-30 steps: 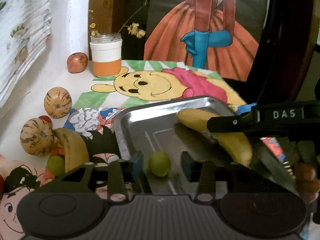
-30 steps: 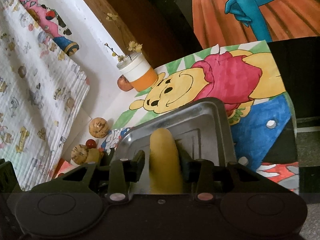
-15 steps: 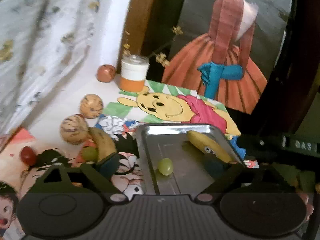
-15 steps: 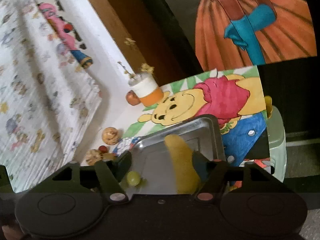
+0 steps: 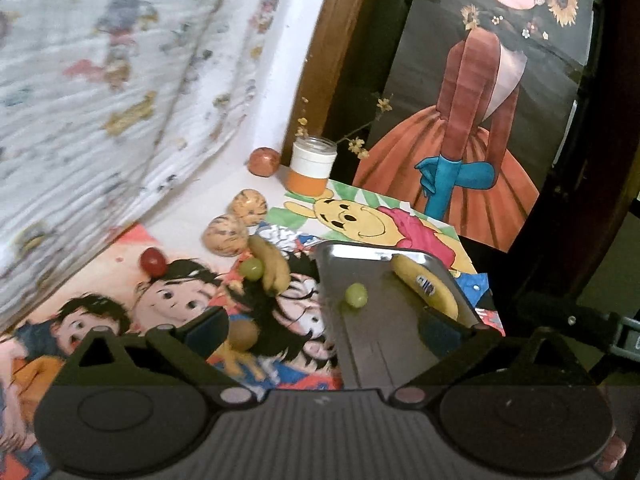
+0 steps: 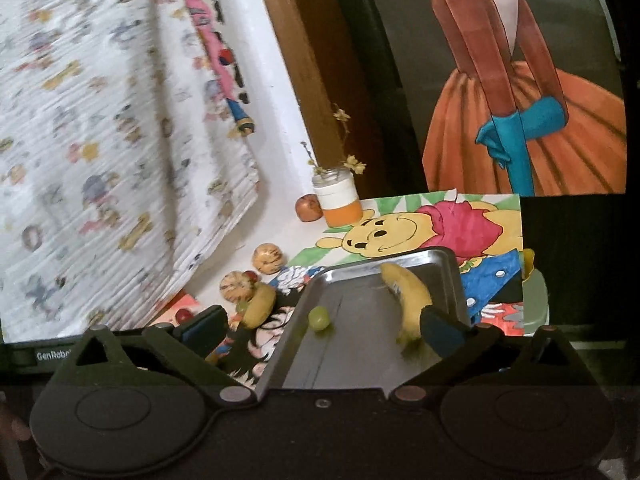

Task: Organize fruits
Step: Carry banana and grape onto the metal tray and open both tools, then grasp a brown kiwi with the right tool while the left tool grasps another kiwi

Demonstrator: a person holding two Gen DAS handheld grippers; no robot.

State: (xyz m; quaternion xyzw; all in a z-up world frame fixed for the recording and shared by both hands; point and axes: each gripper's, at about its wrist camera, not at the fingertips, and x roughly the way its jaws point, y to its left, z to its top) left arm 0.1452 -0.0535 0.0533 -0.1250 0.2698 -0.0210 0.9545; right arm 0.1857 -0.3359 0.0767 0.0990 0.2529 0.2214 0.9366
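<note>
Metal is what the tray [image 5: 400, 344] is made of, shallow and silver, and it is laid on the right part of a table covered with cartoon drawings [image 5: 168, 304]. Two fruits are seen in it: a green grape [image 5: 356, 294] near its left wall, and a yellow banana with a sticker [image 5: 424, 286] along its far right edge. A second banana [image 5: 272, 266] is left on the drawings just beside the tray's left wall, with another green grape [image 5: 251, 269] touching it. Two striped round fruits [image 5: 225, 235] are placed beyond these, a red grape [image 5: 152, 261] further left, and a reddish apple [image 5: 263, 161] at the far edge next to a white-and-orange jar [image 5: 311, 166] holding dried flowers.

The left gripper [image 5: 320, 330] is shown with its jaws opening wide, nothing between the pads. The right gripper [image 6: 320, 328] is likewise opening, the banana's near end lying just beside its right finger, unclamped.
</note>
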